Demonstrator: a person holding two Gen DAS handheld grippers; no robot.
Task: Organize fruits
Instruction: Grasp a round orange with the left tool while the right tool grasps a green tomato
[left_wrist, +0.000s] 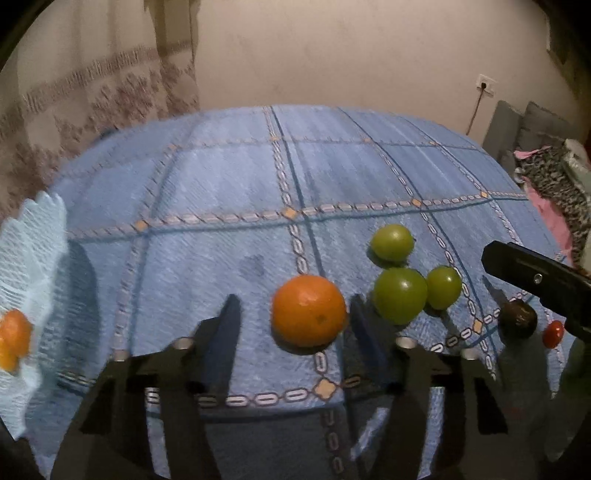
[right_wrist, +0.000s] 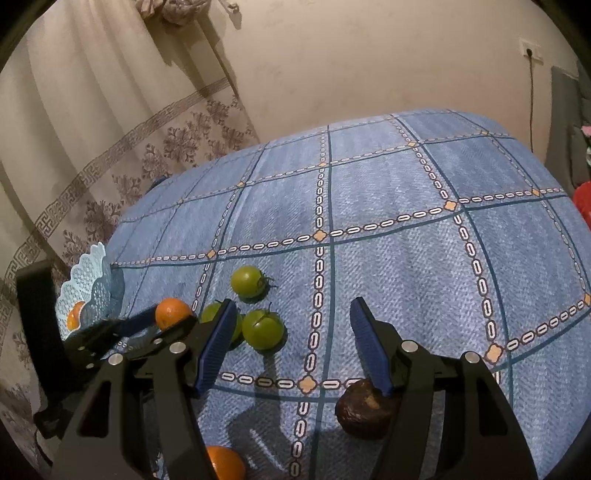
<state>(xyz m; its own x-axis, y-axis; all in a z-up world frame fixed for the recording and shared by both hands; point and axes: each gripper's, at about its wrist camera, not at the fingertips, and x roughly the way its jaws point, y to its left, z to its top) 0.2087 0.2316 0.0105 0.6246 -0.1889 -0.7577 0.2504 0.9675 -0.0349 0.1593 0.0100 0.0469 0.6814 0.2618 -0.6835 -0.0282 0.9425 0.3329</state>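
Both grippers gape empty; left gripper (left_wrist: 291, 314) should straddle the round orange fruit (left_wrist: 308, 311) squarely, clear of the near green tomato (left_wrist: 400, 295), before closing.

A blue tablecloth (right_wrist: 388, 266) is crossed by dark blue lines and white chain links with small orange diamonds. At 9 o'clock a light blue lacy basket (right_wrist: 92, 291) is seen. An orange (left_wrist: 308, 310), green tomatoes (left_wrist: 400, 293) and a dark brown fruit (right_wrist: 364, 411) are seen.
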